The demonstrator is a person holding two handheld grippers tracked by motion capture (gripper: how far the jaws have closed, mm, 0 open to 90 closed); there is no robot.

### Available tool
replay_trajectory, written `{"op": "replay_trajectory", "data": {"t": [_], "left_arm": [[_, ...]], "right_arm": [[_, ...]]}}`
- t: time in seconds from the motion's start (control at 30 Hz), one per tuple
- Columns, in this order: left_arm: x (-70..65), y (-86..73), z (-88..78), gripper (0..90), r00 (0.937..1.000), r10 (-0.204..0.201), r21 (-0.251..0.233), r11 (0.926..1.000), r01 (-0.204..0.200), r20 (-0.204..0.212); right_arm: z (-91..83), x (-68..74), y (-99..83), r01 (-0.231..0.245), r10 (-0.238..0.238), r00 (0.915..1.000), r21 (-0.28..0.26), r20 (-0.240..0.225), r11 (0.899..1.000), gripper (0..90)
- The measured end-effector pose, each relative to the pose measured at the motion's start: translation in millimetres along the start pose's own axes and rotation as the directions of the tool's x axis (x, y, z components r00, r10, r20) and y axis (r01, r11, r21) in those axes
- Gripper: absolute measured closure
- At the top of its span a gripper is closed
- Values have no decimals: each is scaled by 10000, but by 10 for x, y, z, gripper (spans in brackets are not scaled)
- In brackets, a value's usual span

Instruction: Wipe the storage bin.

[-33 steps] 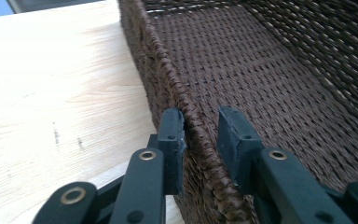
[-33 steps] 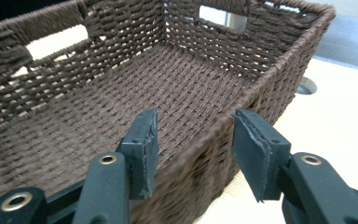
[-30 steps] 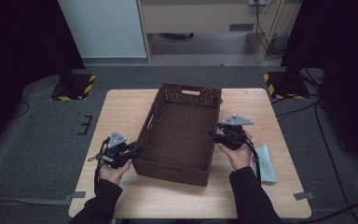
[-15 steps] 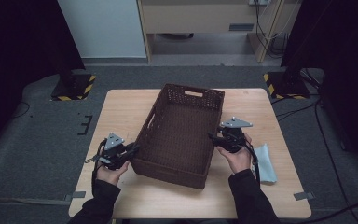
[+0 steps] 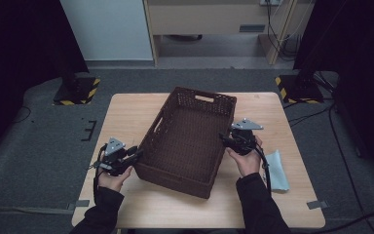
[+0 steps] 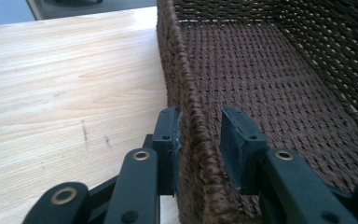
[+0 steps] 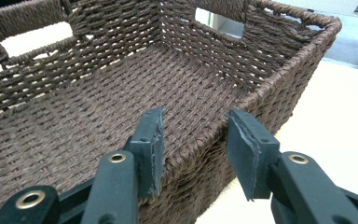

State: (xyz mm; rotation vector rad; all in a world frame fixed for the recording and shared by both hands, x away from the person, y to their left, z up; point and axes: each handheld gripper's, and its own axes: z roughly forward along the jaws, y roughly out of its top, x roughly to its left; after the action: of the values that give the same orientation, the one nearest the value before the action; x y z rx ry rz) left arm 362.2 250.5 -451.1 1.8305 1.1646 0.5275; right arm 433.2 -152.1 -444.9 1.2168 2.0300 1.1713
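While both sets of jaws straddle opposite long rims of the brown woven basket (image 5: pixel 187 139) with gaps showing, the left gripper (image 6: pixel 199 140) has just been opening, one pad apparently touching the outer weave, and the right gripper (image 7: pixel 193 140) closing, neither clamped. The basket sits askew mid-table (image 5: pixel 126 114). A clean move likely needs both pads pinching squarely before any pull.

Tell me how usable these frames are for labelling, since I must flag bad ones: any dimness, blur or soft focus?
High view: dim and slightly soft, black surroundings, though the basket and table stay readable. Left gripper view: bright and evenly lit, the basket's weave crisp, the near jaws a little soft. Right gripper view: weave sharp, but the table beyond the basket is washed out pale.
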Motion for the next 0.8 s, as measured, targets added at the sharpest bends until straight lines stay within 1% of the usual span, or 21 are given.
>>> {"op": "replay_trajectory", "data": {"t": [0.07,0.1,0.13,0.17,0.27,0.37,0.43,0.5,0.57,0.63,0.67,0.7,0.8], "left_arm": [[-3,-8,15,685,10000,26,112,9999,-25,-45],[-1,-10,22,708,9998,15,214,9998,-11,-188],[9,-11,26,719,9998,-76,232,9997,80,-187],[21,-10,27,731,9998,-132,224,9997,135,-134],[47,-2,33,749,9994,-195,218,9996,201,-293],[72,6,45,762,9991,-245,202,9995,253,-358],[84,17,56,763,9989,-241,209,9995,250,-415],[102,20,74,770,9985,-283,164,9994,291,-468],[122,20,79,765,9985,-306,146,9994,313,-457],[133,17,76,746,9984,-304,102,9995,309,-479],[135,16,66,727,9986,-268,43,9996,270,-456],[136,15,57,707,9987,-246,9,9997,247,-438],[143,5,24,656,9996,-136,-52,9999,135,-264]], "right_arm": [[-10,5,3,36,-36,10000,82,15,10000,570],[-17,3,2,47,-47,10000,103,-9,9999,571],[-28,7,-1,-22,23,10000,123,-25,9999,571],[-44,6,-8,-7,8,10000,121,-65,9999,570],[-107,32,-36,-125,128,9998,148,-164,9998,562],[-149,55,-34,-25,33,9995,249,-300,9997,544],[-154,48,-21,52,-48,9996,142,-289,9999,535],[-138,25,2,60,-61,9999,-53,-122,10000,519],[-107,-3,14,33,-33,10000,-220,2,9998,514],[-61,-26,4,5,-5,10000,-81,43,10000,512],[-35,-32,-15,107,-106,9999,-56,111,9999,510],[-37,-32,-24,44,-43,9999,-110,97,9999,512],[-45,-44,-34,-113,113,9999,-40,-54,9999,511]]}}
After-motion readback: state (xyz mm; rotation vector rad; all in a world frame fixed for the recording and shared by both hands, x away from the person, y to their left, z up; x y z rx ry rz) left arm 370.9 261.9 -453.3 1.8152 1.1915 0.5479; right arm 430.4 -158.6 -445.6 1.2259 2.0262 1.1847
